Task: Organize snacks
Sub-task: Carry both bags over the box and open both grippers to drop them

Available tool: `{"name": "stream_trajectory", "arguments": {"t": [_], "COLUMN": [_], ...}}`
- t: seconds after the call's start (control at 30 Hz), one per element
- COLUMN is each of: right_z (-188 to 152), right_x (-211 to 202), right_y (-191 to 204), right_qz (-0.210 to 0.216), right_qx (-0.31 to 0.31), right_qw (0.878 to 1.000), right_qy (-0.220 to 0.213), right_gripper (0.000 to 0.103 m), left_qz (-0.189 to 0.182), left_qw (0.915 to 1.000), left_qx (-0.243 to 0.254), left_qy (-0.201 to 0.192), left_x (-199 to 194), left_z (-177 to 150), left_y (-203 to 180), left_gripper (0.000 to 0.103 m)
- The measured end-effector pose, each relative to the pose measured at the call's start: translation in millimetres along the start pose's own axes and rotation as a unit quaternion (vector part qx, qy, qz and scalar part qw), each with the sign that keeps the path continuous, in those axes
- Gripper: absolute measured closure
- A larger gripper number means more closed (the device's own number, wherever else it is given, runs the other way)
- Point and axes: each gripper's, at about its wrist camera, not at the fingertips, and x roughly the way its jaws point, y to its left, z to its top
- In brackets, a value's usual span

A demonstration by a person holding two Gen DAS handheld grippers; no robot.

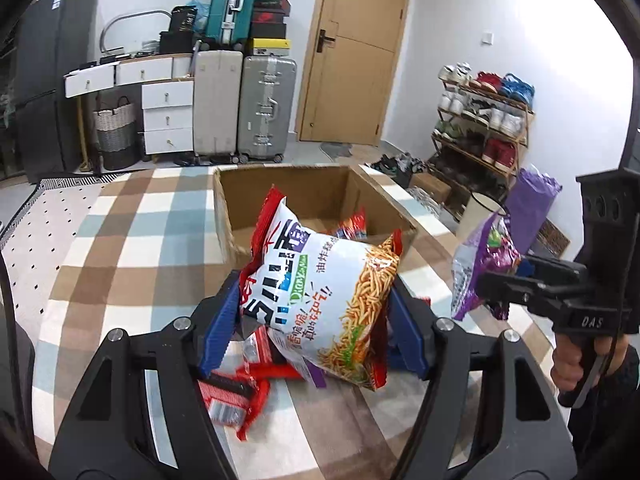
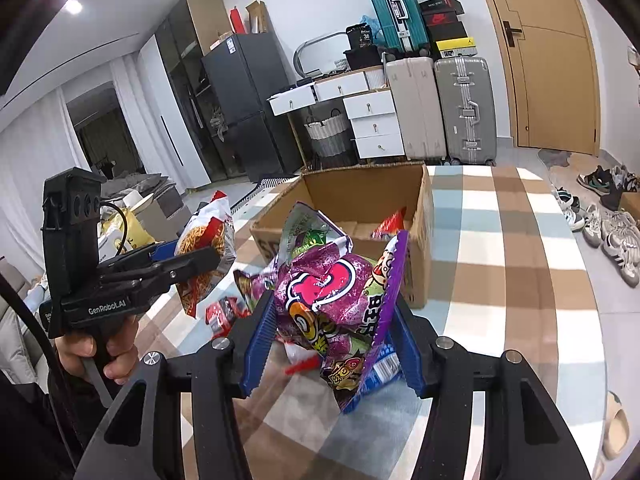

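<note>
ITEM 1 – left hand-held gripper (image 1: pixel 316 320): blue pads closed on a white noodle-snack bag (image 1: pixel 320 300), red-trimmed, lifted clear of the counter (image 1: pixel 120 240). Grip sits on the bag's lower half; top end leans fwd toward the cardboard box (image 1: pixel 256 200).

ITEM 2 – right hand-held gripper (image 2: pixel 332 328): pads pinched on a crumpled purple snack bag (image 2: pixel 332 296), also held up, just short of the box's near wall.

ITEM 3 – cardboard box: open-topped, on checked counter, just beyond both bags. At least 1 red packet (image 1: pixel 354 226) already inside; rest of the floor partly hidden.

ITEM 4 – loose stock: red packets (image 1: pixel 236 392) on counter under the left bag; a blue-white packet (image 2: pixel 386 368) beneath the purple one. Still to be sorted, approx. judgement.

RISKS (judgement):
- Bags are air-filled, slick film; a pinch on puffed sides may slip, dropping a bag short of the box.
- Squeezing harder could burst a seal or crush contents.
- Both grippers near each other w/ one box mouth; going in together could knock bags or pads against each other or the box wall.
- Low carry may snag the near wall and shove the light box along the counter.
</note>
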Motion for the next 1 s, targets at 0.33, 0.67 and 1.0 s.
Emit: {"name": "stream_trajectory", "arguments": {"t": [0.33, 0.67, 1.0], "right_z": [28.7, 56.1, 72.1], "right_x": [7.6, 22.9, 53.1], "right_y": [1.8, 3.5, -8.5], "right_qz": [0.000, -0.002, -0.010], "right_qx": [0.000, -0.004, 0.004], "right_qw": [1.000, 1.000, 1.000], "right_qy": [-0.015, -0.023, -0.011], "right_gripper": [0.048, 0.048, 0.048], "left_qz": [0.014, 0.025, 0.035], "left_qw": [0.9997, 0.9991, 0.9992], "left_qx": [-0.002, 0.012, 0.010], "left_qy": [-0.022, -0.032, -0.018], "left_x": [10.3, 31.9, 79.2], "left_z": [39.8, 70.7, 77.1], "left_y": [2.5, -0.7, 5.4], "left_gripper": [0.036, 0.036, 0.036]}}
